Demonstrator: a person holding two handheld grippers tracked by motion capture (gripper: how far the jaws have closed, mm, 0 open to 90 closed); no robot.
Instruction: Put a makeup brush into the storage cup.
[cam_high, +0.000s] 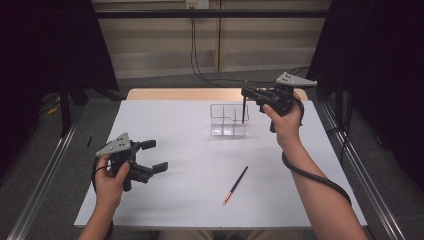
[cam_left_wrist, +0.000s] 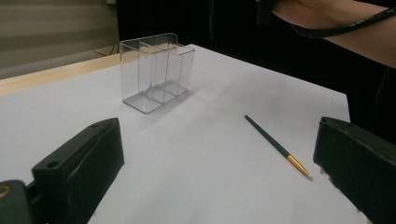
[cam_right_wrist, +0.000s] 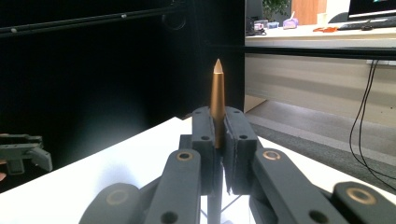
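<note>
Clamping a dark pencil (cam_high: 243, 107) upright, the right gripper (cam_high: 248, 93) has its fingers (cam_right_wrist: 204, 140) pressed tight against the shaft, the copper tip poking above them. The pencil hangs over the clear divided holder (cam_high: 227, 120) at the far side of the white desk (cam_high: 190, 200). The left gripper (cam_high: 152, 156) hovers near the desk's left edge, fingers (cam_left_wrist: 81, 163) wide apart with nothing between them. A second pencil (cam_high: 235, 185) lies flat on the desk, nearer the person.
</note>
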